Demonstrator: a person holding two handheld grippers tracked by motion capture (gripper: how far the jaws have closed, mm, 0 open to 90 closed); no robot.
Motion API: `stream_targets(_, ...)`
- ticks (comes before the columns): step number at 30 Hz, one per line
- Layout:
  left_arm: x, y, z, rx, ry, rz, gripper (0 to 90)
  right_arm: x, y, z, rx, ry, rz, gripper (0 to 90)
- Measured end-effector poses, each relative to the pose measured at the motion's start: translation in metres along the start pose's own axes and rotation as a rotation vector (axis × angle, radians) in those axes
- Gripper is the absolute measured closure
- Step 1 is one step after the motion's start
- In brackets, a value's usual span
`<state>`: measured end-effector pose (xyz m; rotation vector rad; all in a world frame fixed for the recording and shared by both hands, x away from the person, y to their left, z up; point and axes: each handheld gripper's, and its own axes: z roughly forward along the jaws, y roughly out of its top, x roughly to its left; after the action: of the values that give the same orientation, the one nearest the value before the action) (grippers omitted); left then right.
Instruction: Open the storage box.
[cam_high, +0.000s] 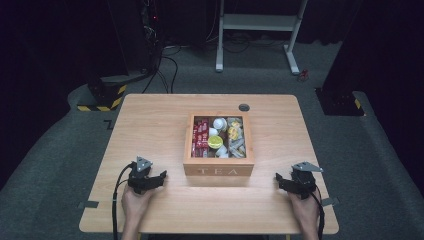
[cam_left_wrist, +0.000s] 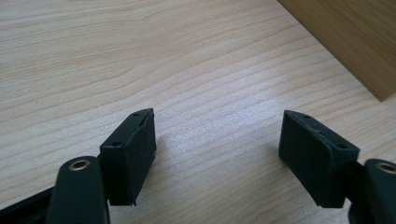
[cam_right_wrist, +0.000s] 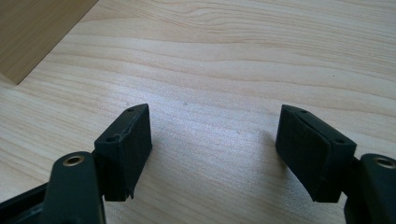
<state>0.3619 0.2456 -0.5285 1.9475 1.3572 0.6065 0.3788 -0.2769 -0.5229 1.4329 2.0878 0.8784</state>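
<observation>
My left gripper (cam_high: 161, 177) and right gripper (cam_high: 280, 179) gape empty on the tabletop (cam_high: 150, 125) — flanking the tea box (cam_high: 218, 170).

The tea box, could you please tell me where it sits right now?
In the high view, the tea box stands at the table's centre, between the left gripper and right gripper.

Your left gripper (cam_high: 161, 176) and right gripper (cam_high: 278, 177) sit low, apparently resting, jaws wide apart and empty, angled inward.
</observation>
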Motion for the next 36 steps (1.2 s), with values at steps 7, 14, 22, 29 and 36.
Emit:
stream_targets(7, 0.0001, 0.0004, 0.0002, 0.003, -0.003, 0.005, 26.7, 0.0001, 0.0000, -0.0001, 0.001, 0.000, 0.001, 27.1)
stream_targets(14, -0.0001, 0.0005, 0.0005, 0.003, -0.003, 0.008, 25.5, 0.0002, 0.0001, -0.0001, 0.000, 0.000, 0.001, 27.1)
stream_targets(22, -0.0007, 0.0010, 0.0008, 0.009, -0.009, 0.013, 23.2, 0.0001, 0.0000, 0.0000, -0.001, 0.000, -0.001, 27.1)
stream_targets(29, -0.0003, 0.0005, 0.0002, 0.005, -0.020, 0.011, 23.5, 0.0001, 0.0000, 0.0000, 0.000, 0.000, -0.001, 27.1)
stream_targets(36, 0.0029, -0.0013, -0.0028, -0.013, -0.070, -0.019, 26.3, 0.0001, 0.0000, 0.0000, 0.000, 0.000, -0.001, 27.1)
